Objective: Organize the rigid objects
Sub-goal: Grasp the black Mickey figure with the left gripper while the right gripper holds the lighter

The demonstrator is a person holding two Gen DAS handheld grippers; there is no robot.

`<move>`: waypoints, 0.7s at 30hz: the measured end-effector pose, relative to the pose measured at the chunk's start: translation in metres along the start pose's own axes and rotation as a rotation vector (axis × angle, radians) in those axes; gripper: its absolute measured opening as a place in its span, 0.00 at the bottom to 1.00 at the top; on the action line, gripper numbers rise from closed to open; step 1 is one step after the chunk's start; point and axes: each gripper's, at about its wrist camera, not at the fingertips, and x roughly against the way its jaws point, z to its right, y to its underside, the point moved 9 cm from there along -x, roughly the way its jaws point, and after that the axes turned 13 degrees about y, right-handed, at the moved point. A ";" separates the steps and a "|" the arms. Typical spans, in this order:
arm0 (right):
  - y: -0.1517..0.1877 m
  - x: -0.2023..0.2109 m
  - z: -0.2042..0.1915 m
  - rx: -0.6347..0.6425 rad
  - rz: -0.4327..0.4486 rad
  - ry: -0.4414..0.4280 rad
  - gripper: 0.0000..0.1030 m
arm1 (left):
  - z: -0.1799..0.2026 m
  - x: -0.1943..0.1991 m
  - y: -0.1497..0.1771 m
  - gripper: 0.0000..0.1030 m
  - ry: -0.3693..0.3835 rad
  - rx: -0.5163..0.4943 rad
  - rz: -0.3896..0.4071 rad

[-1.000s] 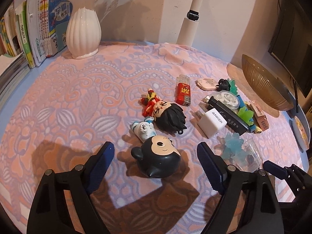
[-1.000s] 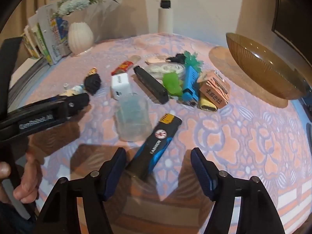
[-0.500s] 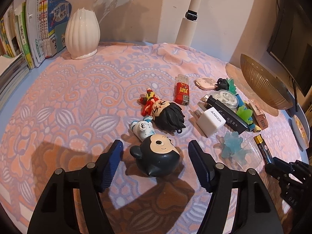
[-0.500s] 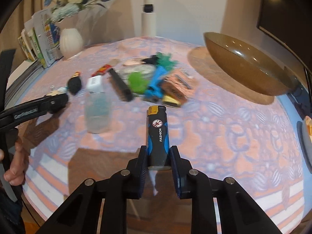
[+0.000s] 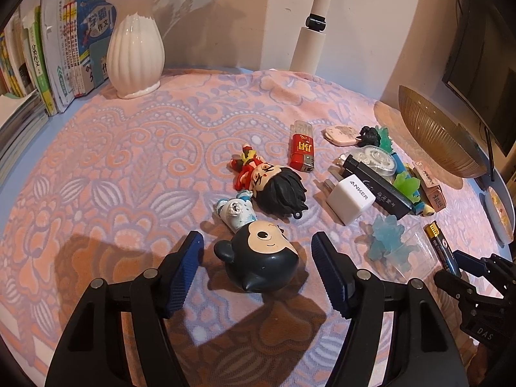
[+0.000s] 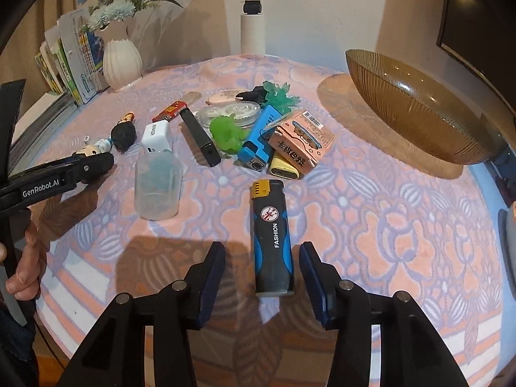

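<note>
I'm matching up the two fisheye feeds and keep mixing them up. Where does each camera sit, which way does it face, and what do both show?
Left wrist: sits on the left gripper, facing across the table at the mouse-head figurine between its open fingers; the right gripper shows at the lower right edge.
Right wrist: sits on the right gripper, facing the black-and-blue lighter lying between open fingers; the left gripper and the person's hand show at left.
Shared: white vase, white charger, brown bowl.
</note>
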 end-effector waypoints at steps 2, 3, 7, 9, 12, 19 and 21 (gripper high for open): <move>-0.003 -0.001 0.000 -0.004 0.016 -0.006 0.45 | 0.000 0.000 0.000 0.66 0.004 0.001 0.002; -0.002 -0.001 0.001 -0.002 0.010 0.001 0.45 | 0.000 0.000 0.000 0.66 0.007 0.002 0.002; -0.002 0.000 -0.001 0.007 0.005 0.024 0.46 | -0.001 0.001 0.001 0.66 0.011 0.004 0.003; -0.001 -0.001 0.000 0.009 0.005 0.030 0.46 | -0.001 0.001 0.001 0.66 0.010 0.003 0.003; -0.001 -0.002 0.000 -0.006 0.012 0.006 0.47 | -0.001 0.001 0.001 0.66 0.011 0.003 0.003; -0.007 0.009 0.010 -0.052 0.038 0.024 0.48 | 0.001 0.006 0.000 0.67 0.026 -0.002 0.028; -0.016 0.020 0.015 -0.070 0.081 0.021 0.50 | 0.003 0.015 -0.002 0.67 0.040 -0.012 0.072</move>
